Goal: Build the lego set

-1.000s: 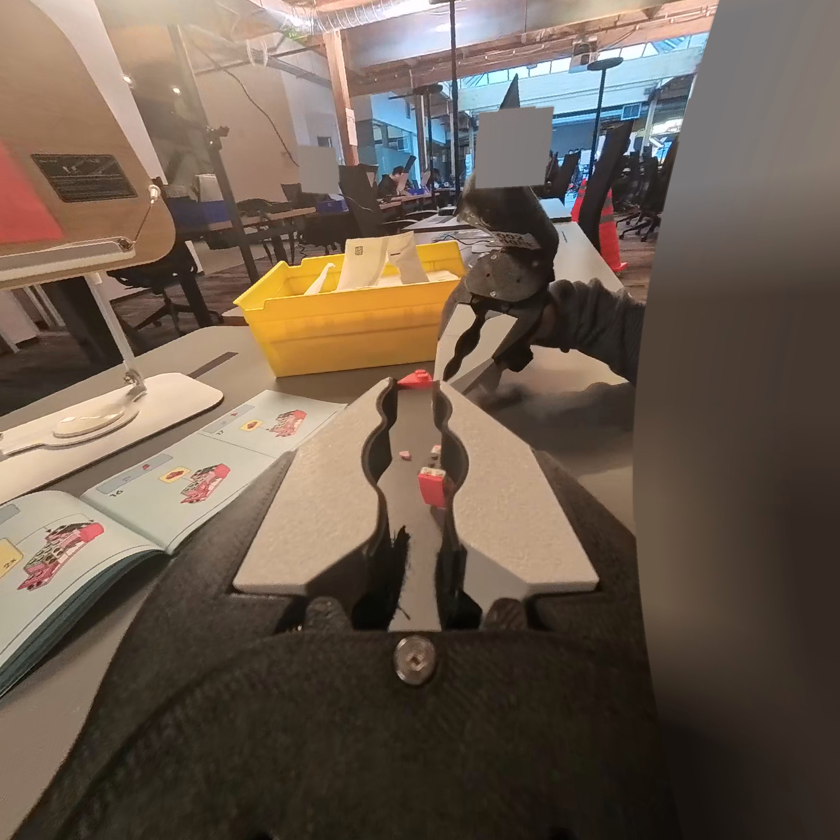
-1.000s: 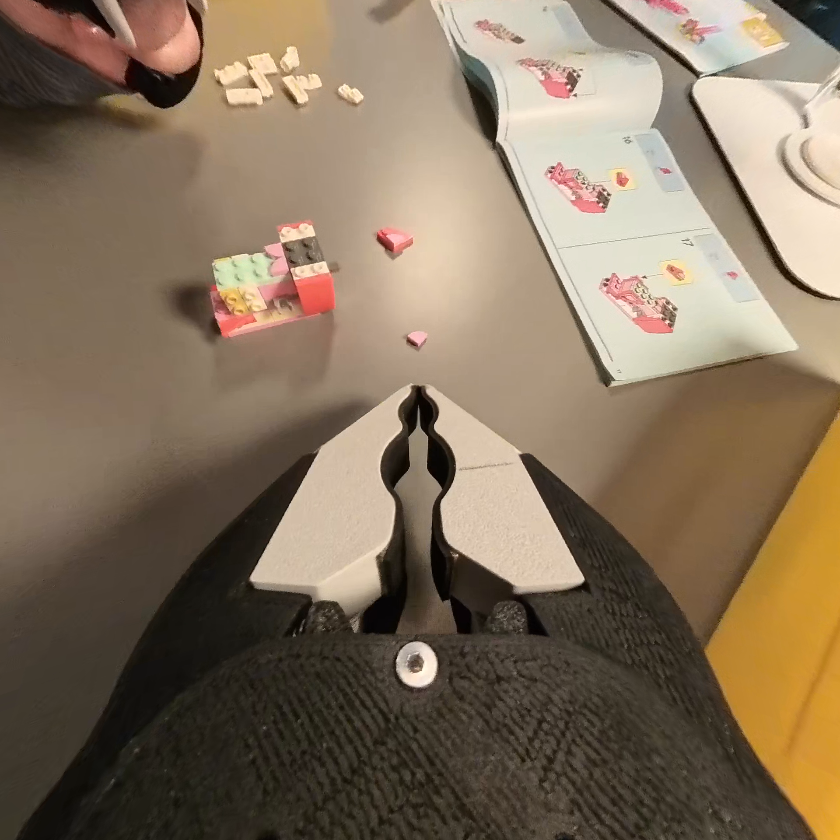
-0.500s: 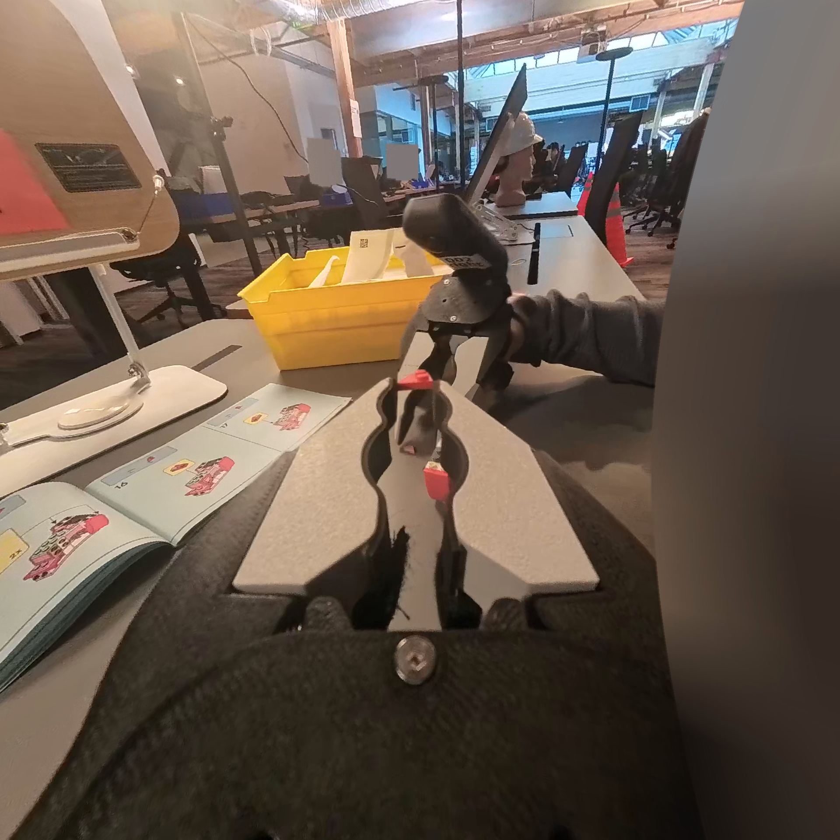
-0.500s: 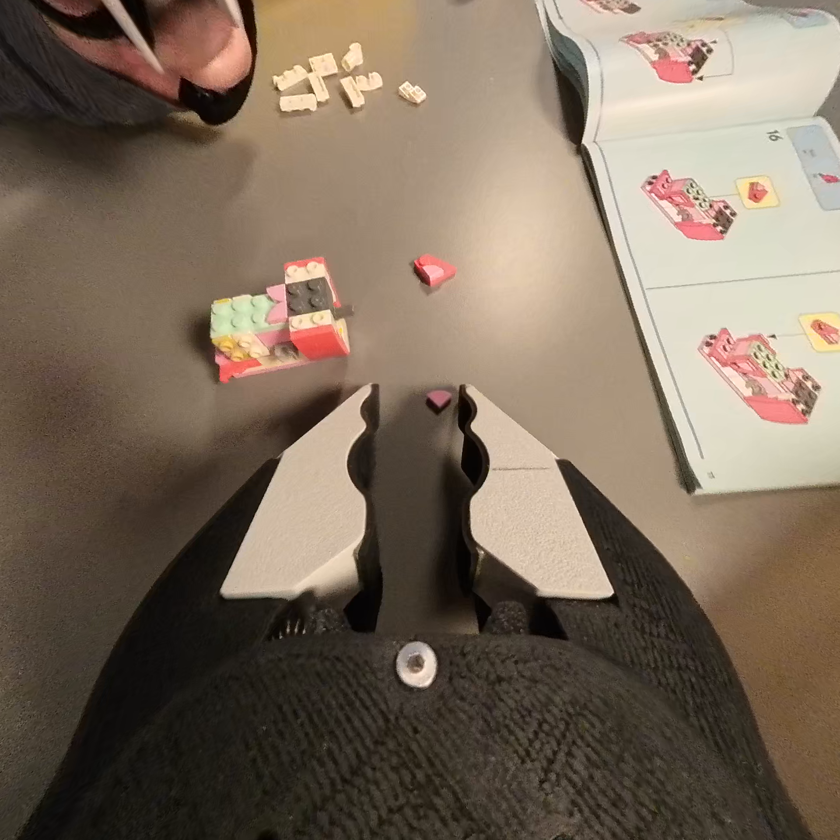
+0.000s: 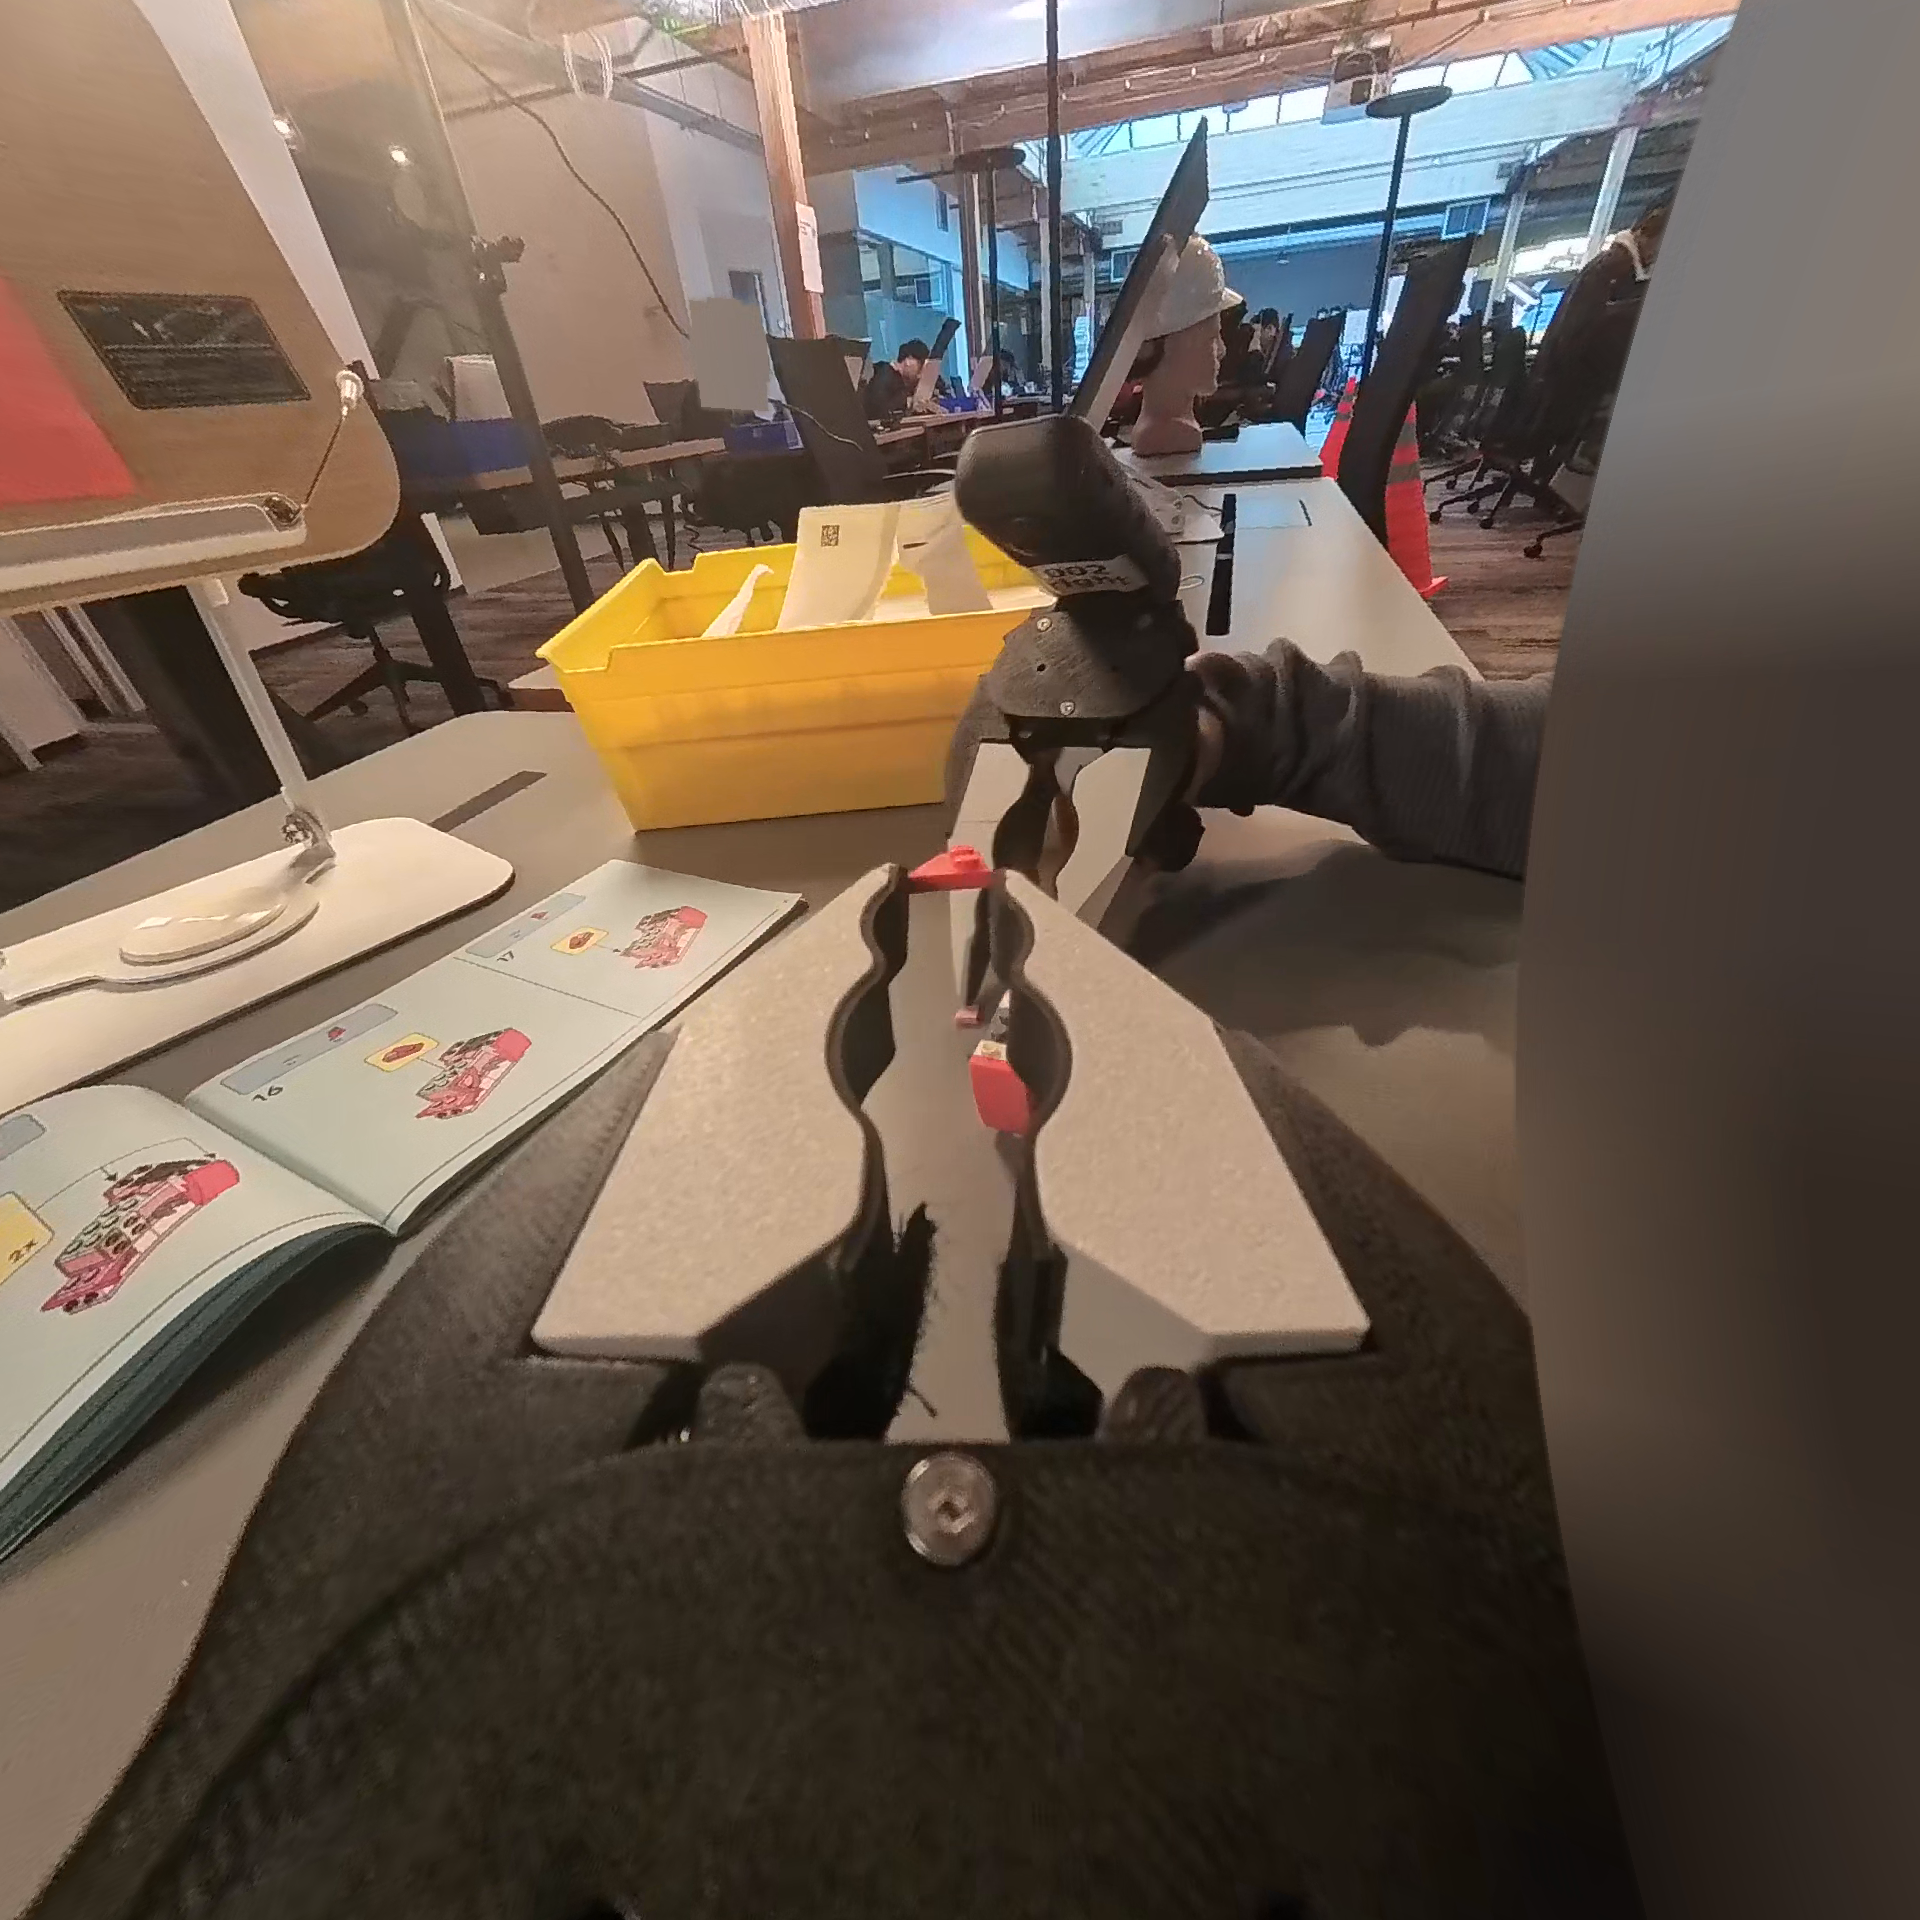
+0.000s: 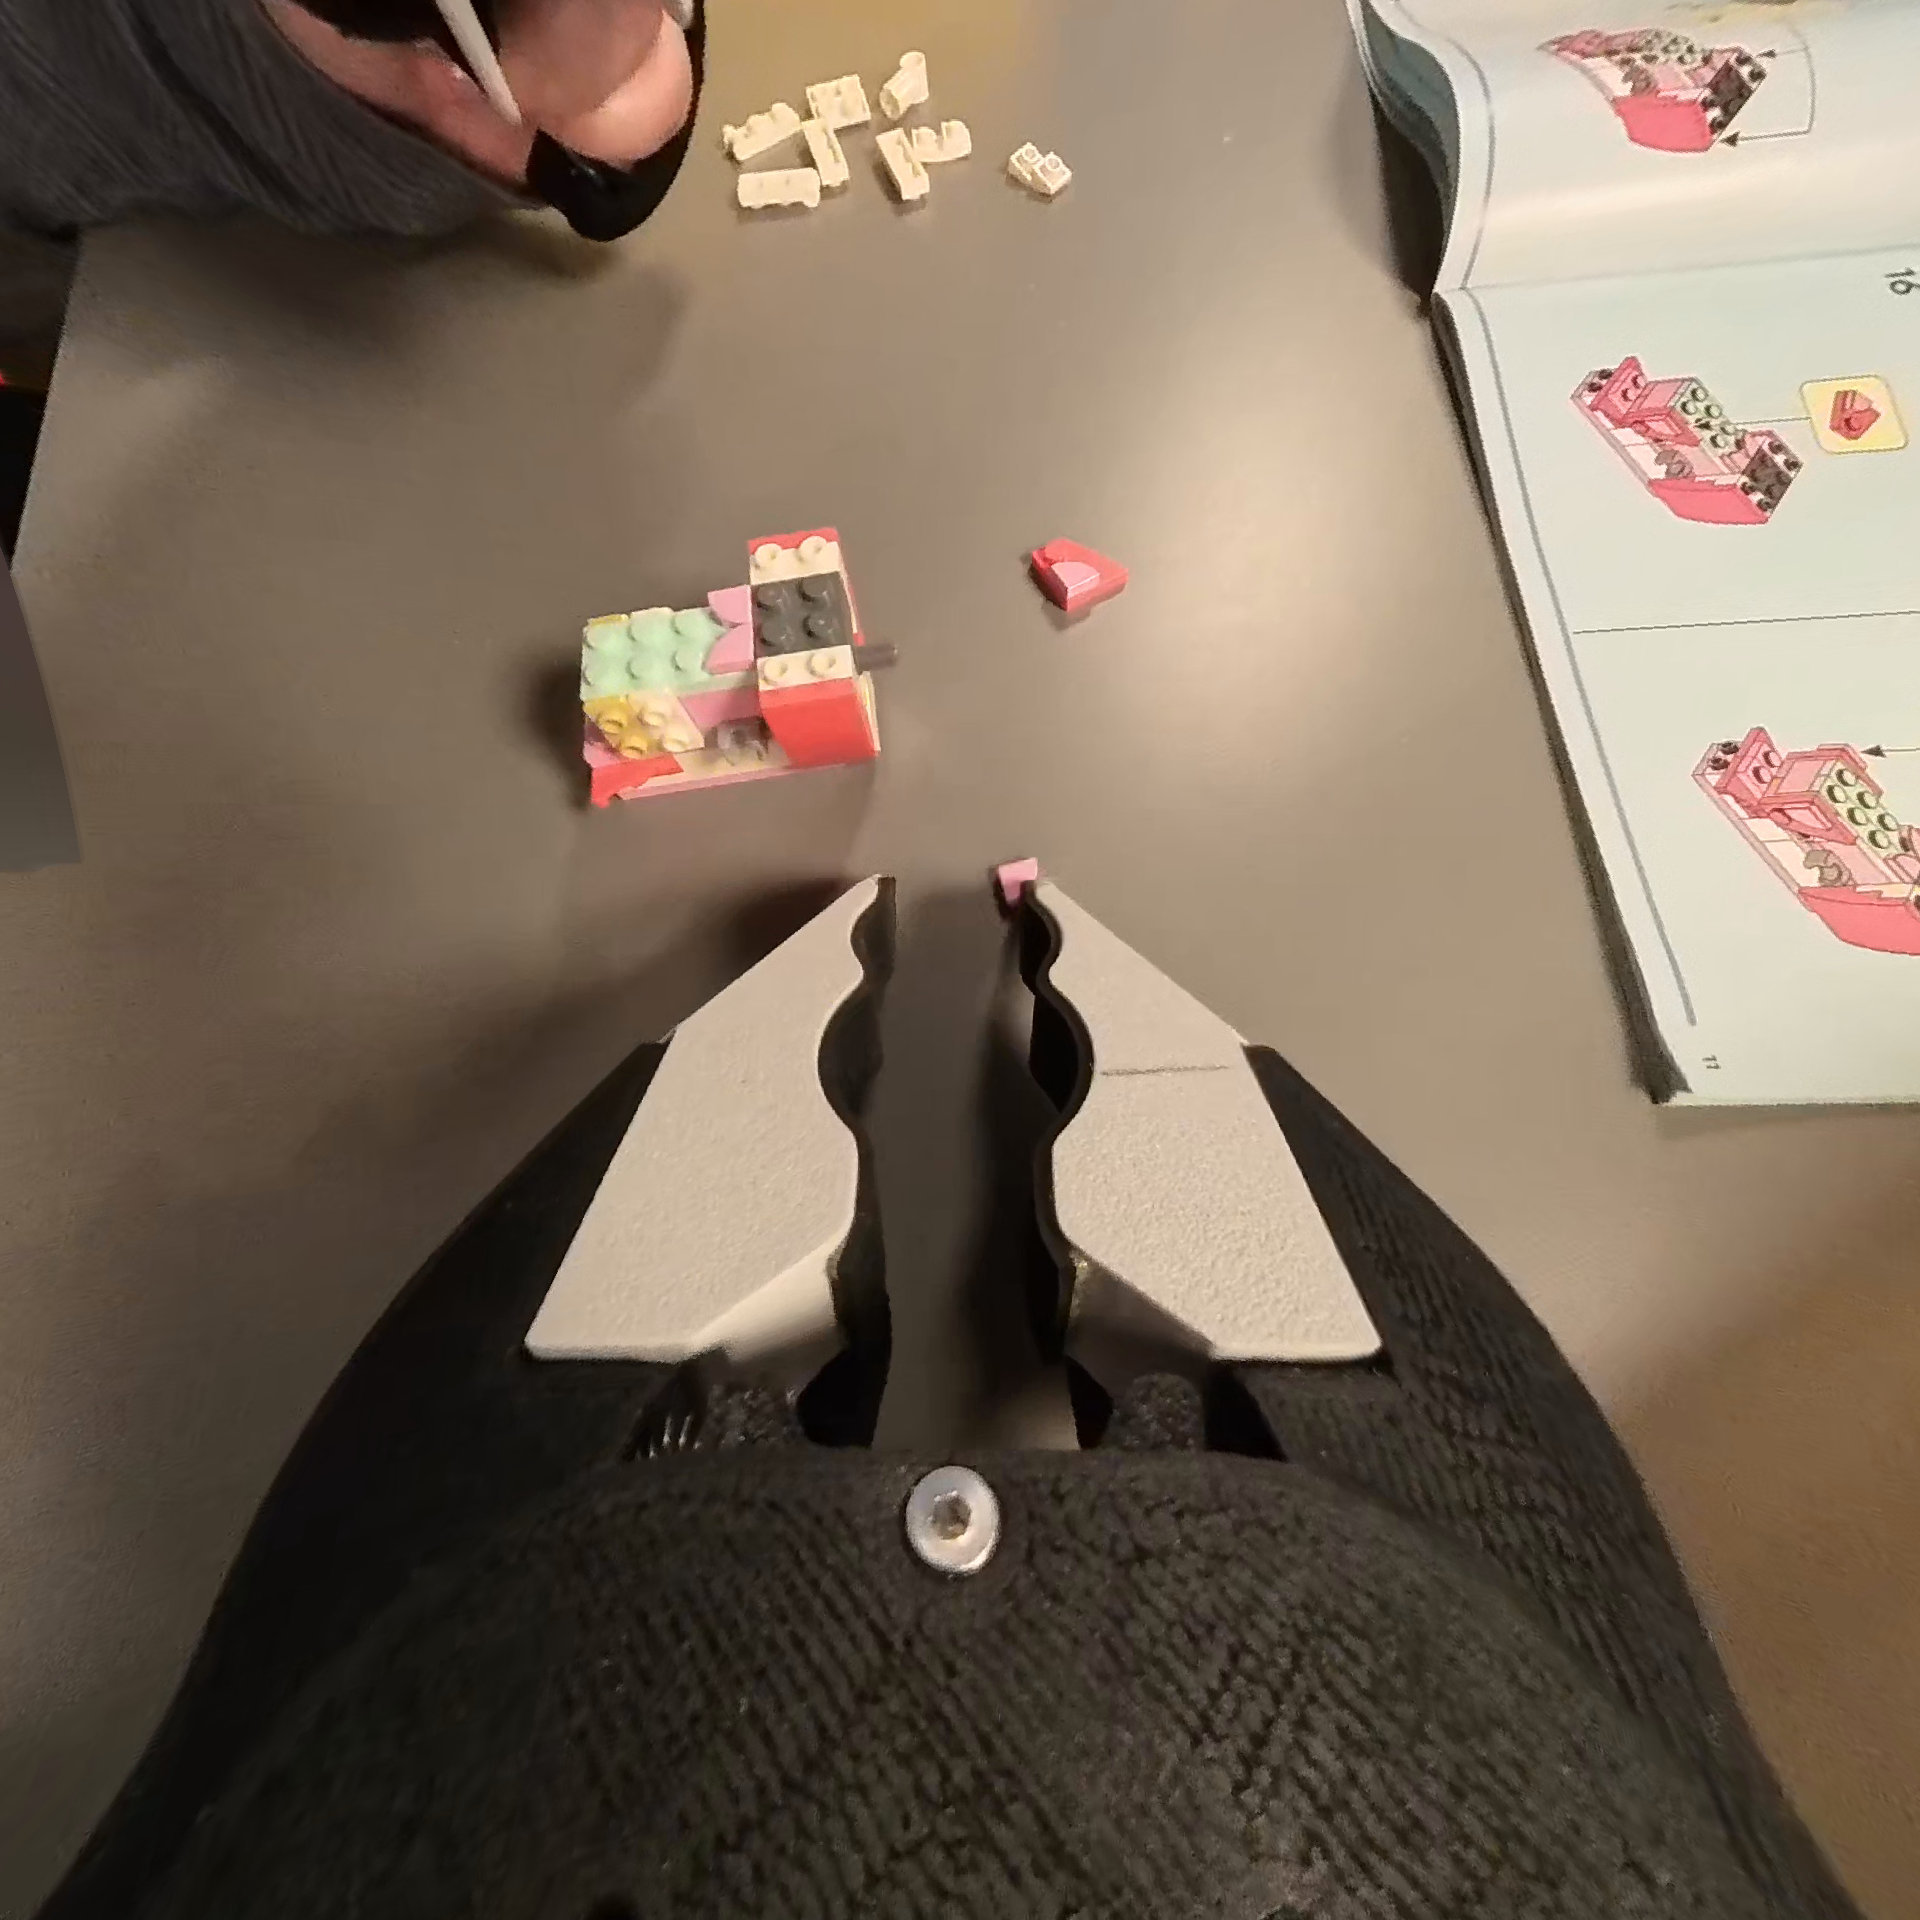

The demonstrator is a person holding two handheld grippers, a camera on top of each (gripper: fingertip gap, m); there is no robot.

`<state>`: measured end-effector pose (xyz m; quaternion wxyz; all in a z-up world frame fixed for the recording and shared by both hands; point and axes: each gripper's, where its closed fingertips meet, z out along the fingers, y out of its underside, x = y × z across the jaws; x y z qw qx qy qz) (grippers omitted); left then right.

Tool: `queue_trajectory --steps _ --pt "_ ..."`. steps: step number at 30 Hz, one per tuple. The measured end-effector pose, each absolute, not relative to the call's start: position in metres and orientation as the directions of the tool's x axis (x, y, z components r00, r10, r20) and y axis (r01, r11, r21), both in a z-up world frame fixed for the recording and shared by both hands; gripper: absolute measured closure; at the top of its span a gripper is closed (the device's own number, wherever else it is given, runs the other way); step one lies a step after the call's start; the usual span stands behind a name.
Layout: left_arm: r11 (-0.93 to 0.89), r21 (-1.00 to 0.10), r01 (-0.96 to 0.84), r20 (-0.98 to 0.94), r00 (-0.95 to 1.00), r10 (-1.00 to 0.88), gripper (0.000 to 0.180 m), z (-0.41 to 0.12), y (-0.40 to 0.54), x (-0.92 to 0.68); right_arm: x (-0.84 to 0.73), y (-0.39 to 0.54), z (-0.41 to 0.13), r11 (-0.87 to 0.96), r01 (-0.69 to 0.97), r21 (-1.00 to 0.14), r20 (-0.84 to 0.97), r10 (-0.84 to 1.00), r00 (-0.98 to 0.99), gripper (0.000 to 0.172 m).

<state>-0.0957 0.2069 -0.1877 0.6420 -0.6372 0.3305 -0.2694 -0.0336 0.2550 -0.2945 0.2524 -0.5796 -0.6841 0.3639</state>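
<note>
left gripper [image 5: 951, 883] pinches a red wedge brick [image 5: 948, 869]; right gripper [image 6: 956, 894] jaws spread, small pink piece [image 6: 1015, 876] touching one fingertip; numbered instruction booklet [image 6: 1704, 582] beside.

— Left wrist view: low over the grey table [image 5: 1351, 966], looking level along its own fingers toward the yellow bin [image 5: 769, 717] and the open room beyond it?

— Yes. Close to the tabletop, with the open booklet [image 5: 343, 1091] on the near side of the bin.

— Right wrist view?

— Tilted steeply down at the same table [image 6: 416, 416] (closer in), facing the brick model [image 6: 727, 675].

— Shared ground?

— Booklet [image 6: 1704, 582], table, and the right gripper [image 5: 1049, 883] seen standing just before the bin.
</note>
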Motion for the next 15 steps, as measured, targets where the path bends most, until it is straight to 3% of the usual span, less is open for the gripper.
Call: queue_trajectory --steps 15 --pt "0.032 -0.996 -0.085 -0.079 0.625 -0.776 0.166 -0.192 0.206 -0.092 -0.038 0.264 -0.297 0.103 0.616 -0.781 0.007 0.988 -0.157 0.159"
